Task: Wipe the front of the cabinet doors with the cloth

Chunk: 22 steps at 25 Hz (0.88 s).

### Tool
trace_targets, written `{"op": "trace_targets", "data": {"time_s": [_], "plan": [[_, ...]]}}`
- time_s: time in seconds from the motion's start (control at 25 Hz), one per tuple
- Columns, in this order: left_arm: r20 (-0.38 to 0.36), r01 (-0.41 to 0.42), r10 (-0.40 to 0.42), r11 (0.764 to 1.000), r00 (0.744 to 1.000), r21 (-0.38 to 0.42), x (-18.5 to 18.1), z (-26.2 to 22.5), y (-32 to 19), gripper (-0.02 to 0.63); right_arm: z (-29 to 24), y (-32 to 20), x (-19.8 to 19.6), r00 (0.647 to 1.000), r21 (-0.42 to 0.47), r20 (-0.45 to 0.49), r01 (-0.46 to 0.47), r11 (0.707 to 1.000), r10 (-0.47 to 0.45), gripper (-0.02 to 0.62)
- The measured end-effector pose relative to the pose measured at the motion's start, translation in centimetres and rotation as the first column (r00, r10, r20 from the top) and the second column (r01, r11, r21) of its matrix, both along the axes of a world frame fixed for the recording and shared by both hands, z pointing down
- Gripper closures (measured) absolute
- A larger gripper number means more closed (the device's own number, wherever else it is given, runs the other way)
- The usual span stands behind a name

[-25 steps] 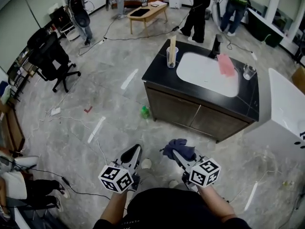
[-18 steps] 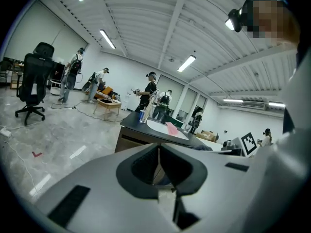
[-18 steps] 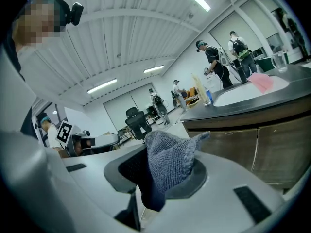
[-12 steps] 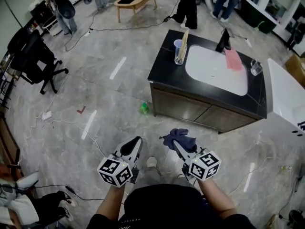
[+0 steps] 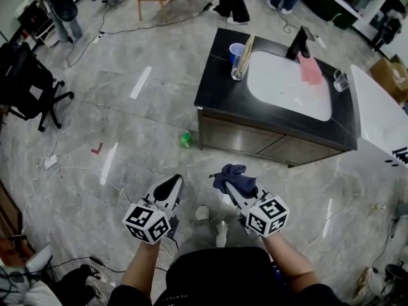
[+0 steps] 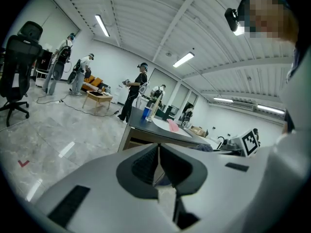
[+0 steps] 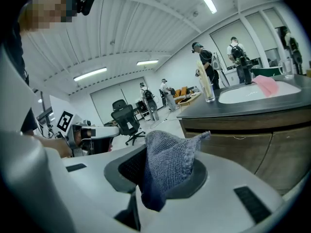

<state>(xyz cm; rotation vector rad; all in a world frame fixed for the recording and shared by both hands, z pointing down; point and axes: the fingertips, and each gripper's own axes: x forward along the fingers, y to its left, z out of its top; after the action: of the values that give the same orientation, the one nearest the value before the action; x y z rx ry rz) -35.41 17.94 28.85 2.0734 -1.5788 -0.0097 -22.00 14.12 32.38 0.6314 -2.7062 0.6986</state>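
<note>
Cloth (image 7: 167, 166) clamped in right hand-held gripper (image 5: 233, 190); left hand-held gripper (image 6: 158, 163) closed, empty.

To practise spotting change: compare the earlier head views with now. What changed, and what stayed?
The person has moved toward the cabinet, which now looks slightly larger. Nothing was taken or let go: the right tool stays shut on the cloth, the left tool stays shut and empty, and the doors remain closed.

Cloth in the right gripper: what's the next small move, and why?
Probably bring the right gripper forward to the cabinet doors. Its jaws are shut on the cloth, but the head view shows floor between cloth and doors, so no contact yet.
</note>
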Motion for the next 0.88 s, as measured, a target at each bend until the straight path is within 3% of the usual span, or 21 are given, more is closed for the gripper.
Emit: {"op": "trace_targets", "data": {"time_s": [0.32, 0.68, 0.88], "plan": [[-0.023, 0.023, -0.023, 1.000, 0.999, -0.017, 1.8, 1.6, -2.5, 0.586, 2.3, -3.1, -1.2, 0.998, -0.010, -0.010, 0.059, 0.998, -0.059, 0.486], [-0.003, 0.120, -0.120, 0.992, 0.993, -0.027, 6.1, 2.8, -5.4, 0.586, 2.9, -5.0, 1.8, 0.984, 0.004, 0.014, 0.177, 0.984, -0.177, 0.486], [0.011, 0.105, -0.105, 0.994, 0.994, -0.041, 6.9, 4.8, -7.3, 0.586, 5.1, -6.5, 1.8, 0.979, 0.016, -0.010, 0.206, 0.979, -0.205, 0.486]]}}
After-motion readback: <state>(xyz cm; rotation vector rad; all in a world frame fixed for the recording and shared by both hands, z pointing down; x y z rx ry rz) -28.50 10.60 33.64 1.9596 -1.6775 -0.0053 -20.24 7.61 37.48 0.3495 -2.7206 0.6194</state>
